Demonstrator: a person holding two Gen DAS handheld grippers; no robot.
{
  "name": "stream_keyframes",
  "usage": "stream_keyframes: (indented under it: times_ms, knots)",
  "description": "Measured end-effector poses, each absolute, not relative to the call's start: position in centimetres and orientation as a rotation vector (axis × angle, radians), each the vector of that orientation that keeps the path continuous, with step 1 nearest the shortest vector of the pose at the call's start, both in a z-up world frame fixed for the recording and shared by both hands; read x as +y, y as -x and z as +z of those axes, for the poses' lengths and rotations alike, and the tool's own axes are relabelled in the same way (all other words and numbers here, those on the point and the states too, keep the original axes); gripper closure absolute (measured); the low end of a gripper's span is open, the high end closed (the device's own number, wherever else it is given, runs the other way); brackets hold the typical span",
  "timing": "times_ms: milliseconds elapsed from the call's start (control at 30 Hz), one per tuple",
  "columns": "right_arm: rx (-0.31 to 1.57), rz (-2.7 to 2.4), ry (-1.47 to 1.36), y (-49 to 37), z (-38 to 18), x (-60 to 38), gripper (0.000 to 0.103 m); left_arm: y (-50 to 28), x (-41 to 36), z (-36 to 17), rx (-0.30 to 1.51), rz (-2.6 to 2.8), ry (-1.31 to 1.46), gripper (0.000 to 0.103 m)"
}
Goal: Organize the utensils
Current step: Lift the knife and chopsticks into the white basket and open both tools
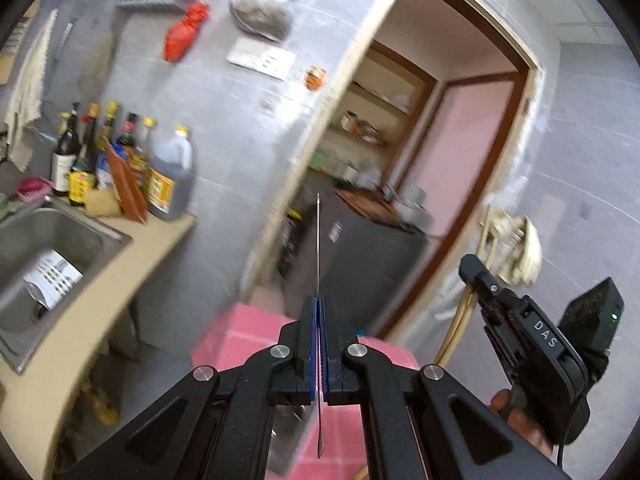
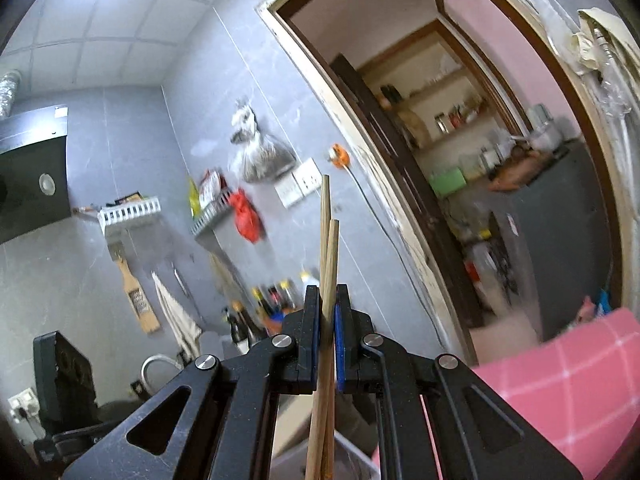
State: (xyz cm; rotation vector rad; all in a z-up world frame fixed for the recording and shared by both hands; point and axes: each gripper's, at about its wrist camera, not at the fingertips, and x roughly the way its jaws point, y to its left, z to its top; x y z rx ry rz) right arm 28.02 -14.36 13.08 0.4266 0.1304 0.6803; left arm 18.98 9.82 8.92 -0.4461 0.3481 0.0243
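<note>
The left gripper jaws pinch a thin blade, probably a knife, seen edge-on. The right gripper jaws pinch chopsticks, lower ends cut off.

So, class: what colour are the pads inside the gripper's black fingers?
Blue pads, clearest in the left wrist view.

A lived-in home kitchen. Grey tiled walls surround a steel sink set into a beige tabletop, beside a cluster of sauce and oil bottles. A range hood, a wall rack, a hanging grater and a towel line the walls. An open doorway leads to pantry shelves of jars and a dark refrigerator.
</note>
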Motion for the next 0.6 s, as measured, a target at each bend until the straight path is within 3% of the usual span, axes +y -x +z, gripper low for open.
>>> stream_keyframes:
  times_ms: [233, 600]
  knots:
    - [0.077, 0.671, -0.377, -29.5, 10.4, -10.8, 0.097, -20.5, 10.8, 6.5, 0.306, 0.093, 0.384, 0.101]
    - [0.154, 0.729, -0.320, -29.1, 7.1, -9.4, 0.097, -20.3, 10.1, 3.8, 0.330, 0.085, 0.349, 0.101]
